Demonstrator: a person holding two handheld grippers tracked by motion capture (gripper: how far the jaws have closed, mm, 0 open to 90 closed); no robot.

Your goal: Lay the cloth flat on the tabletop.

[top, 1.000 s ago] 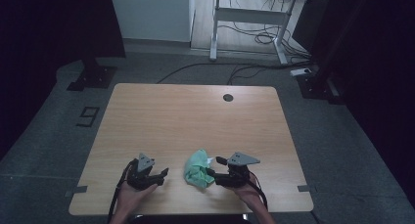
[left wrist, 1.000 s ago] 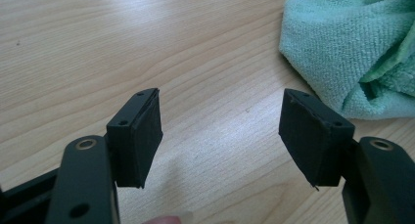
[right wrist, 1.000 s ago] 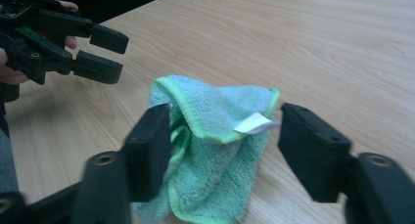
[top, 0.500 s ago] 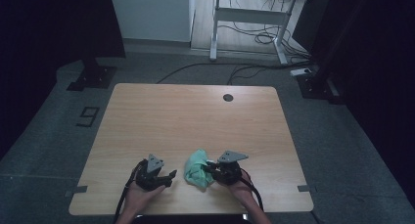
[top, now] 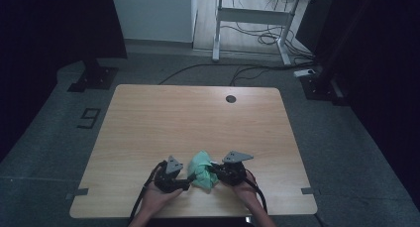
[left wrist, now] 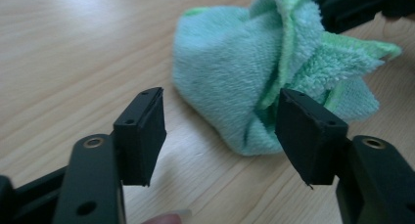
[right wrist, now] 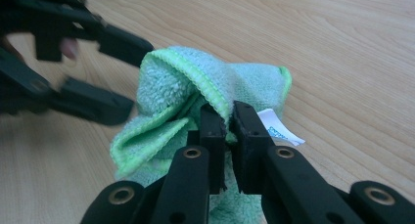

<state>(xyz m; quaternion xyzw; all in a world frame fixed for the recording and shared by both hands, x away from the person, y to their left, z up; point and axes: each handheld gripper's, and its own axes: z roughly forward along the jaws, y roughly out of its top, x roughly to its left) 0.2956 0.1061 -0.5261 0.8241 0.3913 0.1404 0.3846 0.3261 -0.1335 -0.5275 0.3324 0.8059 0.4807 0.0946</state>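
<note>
Green cloth (top: 203,168) sits bunched up near the front edge of the worktop (top: 198,118), between the two claws. Right claw (right wrist: 227,131) is clamped on a fold of its bright green hem, jaws nearly together with the fabric pinched between the pads; a white label (right wrist: 280,128) sticks out just beside the right-hand pad. Cloth is pulled up into a peak at that pinch, rest of it slumped on the wood. Left claw (left wrist: 220,131) stands wide open just beside the cloth's other side, jaws have just been closing slightly; the bundle lies just ahead of the tips, not between the pads, and I cannot tell whether the nearer pad touches it. In the high view the left claw (top: 185,180) and right claw (top: 214,171) flank the cloth closely.
</note>
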